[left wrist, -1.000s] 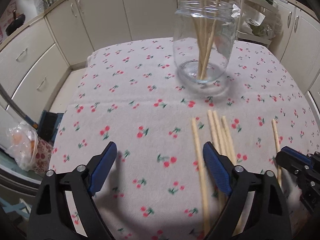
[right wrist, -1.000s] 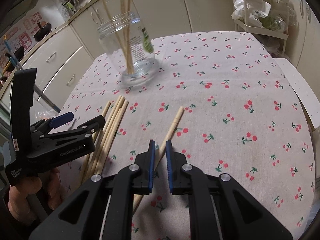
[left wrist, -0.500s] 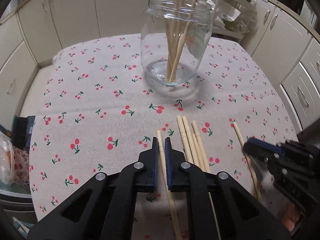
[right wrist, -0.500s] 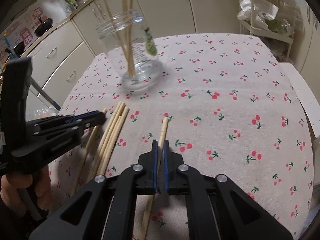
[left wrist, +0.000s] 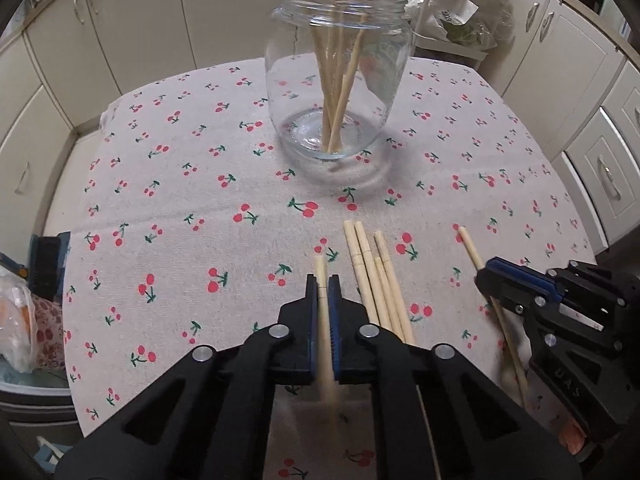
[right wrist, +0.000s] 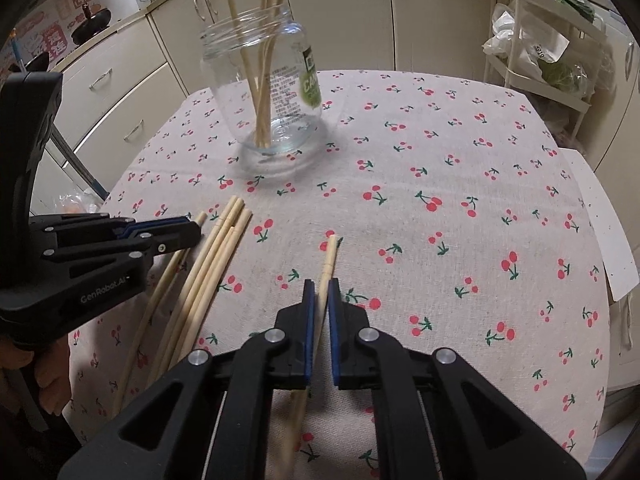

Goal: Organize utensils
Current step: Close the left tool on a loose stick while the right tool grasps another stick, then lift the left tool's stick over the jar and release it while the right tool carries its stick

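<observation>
A clear glass jar (left wrist: 338,80) stands upright on the cherry-print tablecloth and holds several wooden chopsticks; it also shows in the right wrist view (right wrist: 266,92). My left gripper (left wrist: 323,286) is shut on one chopstick (left wrist: 320,272) near the front of the table. Three loose chopsticks (left wrist: 376,276) lie just right of it. My right gripper (right wrist: 319,290) is shut on another chopstick (right wrist: 330,252). The right gripper (left wrist: 486,272) shows at the right of the left wrist view, the left gripper (right wrist: 192,232) at the left of the right wrist view.
The tablecloth (left wrist: 192,184) covers a small table with its edges close on all sides. Cream cabinets (left wrist: 120,20) surround it. A wire rack with bags (right wrist: 540,52) stands at the far right. A plastic bag (left wrist: 16,316) sits low on the left.
My left gripper went from wide open to shut on a chopstick. My right gripper stayed shut on its chopstick and shifted it. Both chopsticks appear lifted slightly toward the jar.
</observation>
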The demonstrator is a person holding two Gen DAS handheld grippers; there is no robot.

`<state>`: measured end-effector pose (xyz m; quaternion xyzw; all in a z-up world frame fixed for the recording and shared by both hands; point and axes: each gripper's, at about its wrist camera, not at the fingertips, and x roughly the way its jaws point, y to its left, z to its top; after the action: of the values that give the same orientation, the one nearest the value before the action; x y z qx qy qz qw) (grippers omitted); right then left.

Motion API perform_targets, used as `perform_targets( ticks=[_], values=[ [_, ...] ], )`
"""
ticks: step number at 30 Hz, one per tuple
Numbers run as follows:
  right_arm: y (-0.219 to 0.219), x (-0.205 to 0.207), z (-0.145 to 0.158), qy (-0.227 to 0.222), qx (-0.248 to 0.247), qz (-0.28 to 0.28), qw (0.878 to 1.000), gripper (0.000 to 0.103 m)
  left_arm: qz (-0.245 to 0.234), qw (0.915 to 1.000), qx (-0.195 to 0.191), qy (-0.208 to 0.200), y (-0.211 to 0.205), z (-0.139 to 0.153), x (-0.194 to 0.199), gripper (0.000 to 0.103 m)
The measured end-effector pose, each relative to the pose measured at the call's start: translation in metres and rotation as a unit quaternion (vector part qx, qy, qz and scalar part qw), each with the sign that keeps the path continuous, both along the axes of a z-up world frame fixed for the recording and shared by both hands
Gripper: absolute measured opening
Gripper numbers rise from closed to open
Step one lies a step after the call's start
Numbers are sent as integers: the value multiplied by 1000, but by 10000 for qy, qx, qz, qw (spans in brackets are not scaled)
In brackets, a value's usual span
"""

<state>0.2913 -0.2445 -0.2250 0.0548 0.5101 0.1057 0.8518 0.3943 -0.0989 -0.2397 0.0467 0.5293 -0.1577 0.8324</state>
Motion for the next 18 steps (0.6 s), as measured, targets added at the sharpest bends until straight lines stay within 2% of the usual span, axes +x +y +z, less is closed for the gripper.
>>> perform_targets(
  ticks=[4,7,8,11,13,18],
  values=[
    [-9,0,-2,79,345,-150,9993,6,128,9989,-336,-295,12,18,-7,5],
    [-19,0,-4,173,716,-313,9968,6,208,9925,-704,-977,21,52,-14,5],
    [-21,1,-5,201,830,-369,9957,6,248,9875,-921,-1252,25,67,-17,5],
    [-28,1,-8,263,1127,-519,9919,6,357,9744,-1229,-1847,30,97,-21,5],
    [-30,0,-9,264,1208,-571,9907,6,457,9626,-1436,-2252,34,115,-22,5],
    [-36,-3,-5,107,1425,-701,9873,6,765,9375,-1800,-2879,40,147,-13,5]
  ],
)
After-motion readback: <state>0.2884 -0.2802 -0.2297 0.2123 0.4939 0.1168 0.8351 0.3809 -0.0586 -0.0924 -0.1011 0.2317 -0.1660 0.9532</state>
